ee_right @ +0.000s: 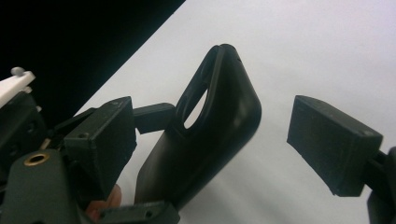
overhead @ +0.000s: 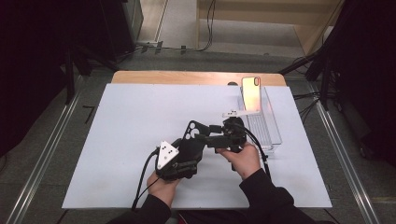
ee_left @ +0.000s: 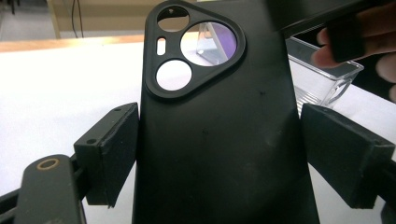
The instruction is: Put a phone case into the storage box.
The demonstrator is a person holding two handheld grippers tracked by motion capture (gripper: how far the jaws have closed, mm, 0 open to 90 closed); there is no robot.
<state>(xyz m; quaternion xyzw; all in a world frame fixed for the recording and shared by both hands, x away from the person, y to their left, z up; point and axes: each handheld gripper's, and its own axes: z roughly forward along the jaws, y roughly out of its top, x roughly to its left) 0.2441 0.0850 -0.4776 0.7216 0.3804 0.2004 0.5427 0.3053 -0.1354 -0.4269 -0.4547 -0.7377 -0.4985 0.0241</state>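
A black phone case (overhead: pixel 192 131) with a rounded three-cornered camera cut-out is held up above the white sheet. My left gripper (overhead: pixel 187 148) is shut on its lower half. In the left gripper view the case (ee_left: pixel 219 154) stands upright, with both pads (ee_left: pixel 109 154) pressing on its long edges. My right gripper (overhead: pixel 205 136) comes in from the right with its jaws open. In the right gripper view the case's top corner (ee_right: pixel 210 135) sits between the two pads (ee_right: pixel 334 144), clear of the right one.
A clear plastic tray (overhead: pixel 267 130) lies at the right of the white sheet (overhead: pixel 126 130), and a rose-gold phone (overhead: pixel 251 93) leans upright at its far end. The tray's near corner (ee_left: pixel 327 79) lies close to the right hand. Dark floor and metal rails surround the table.
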